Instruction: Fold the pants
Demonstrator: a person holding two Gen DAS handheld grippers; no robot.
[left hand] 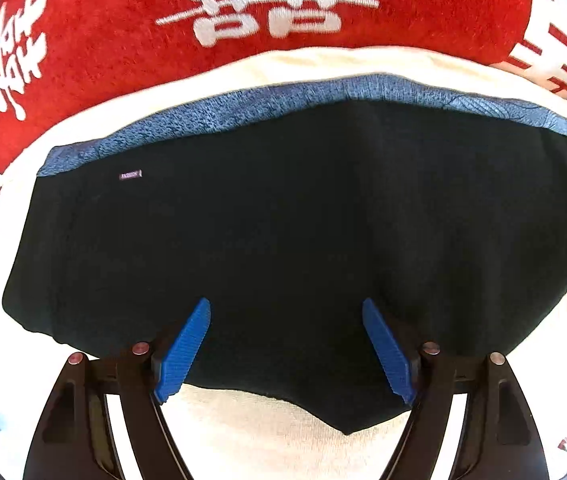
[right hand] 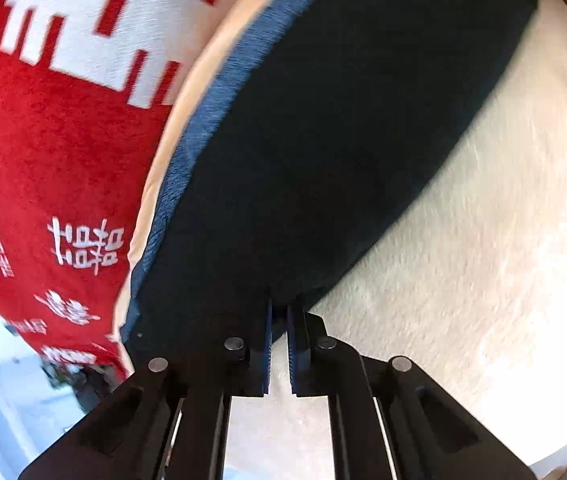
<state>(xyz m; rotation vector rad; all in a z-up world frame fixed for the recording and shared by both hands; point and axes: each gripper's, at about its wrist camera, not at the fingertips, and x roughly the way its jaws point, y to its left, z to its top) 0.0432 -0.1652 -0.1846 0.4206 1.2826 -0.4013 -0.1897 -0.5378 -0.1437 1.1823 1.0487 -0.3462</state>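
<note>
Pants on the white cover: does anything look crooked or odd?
Mostly neat. The black pants lie flat, but their near edge runs down to an uneven point. The right tool pinches a corner.

Cream bed surface [left hand: 251, 420] — black pants [left hand: 283, 220] lying flat, red blanket [left hand: 103, 40] beyond

1. Both pictures are bright, and the light is even daylight with no hard shadows.
2. The pale surface [right hand: 463, 264] to the right of the right gripper [right hand: 279, 320] is overexposed and nearly loses its texture.
3. The dark pants [left hand: 283, 220] beyond the left gripper [left hand: 285, 312] are almost pure black, so folds are hard to see.
4. The left wrist view is sharp; the small label [left hand: 130, 175] is nearly readable.
5. The right wrist view has motion blur, strongest on the red cloth [right hand: 43, 140] to the left of the jaws.
6. The fisheye lens bends straight edges, and the corners are black.
</note>
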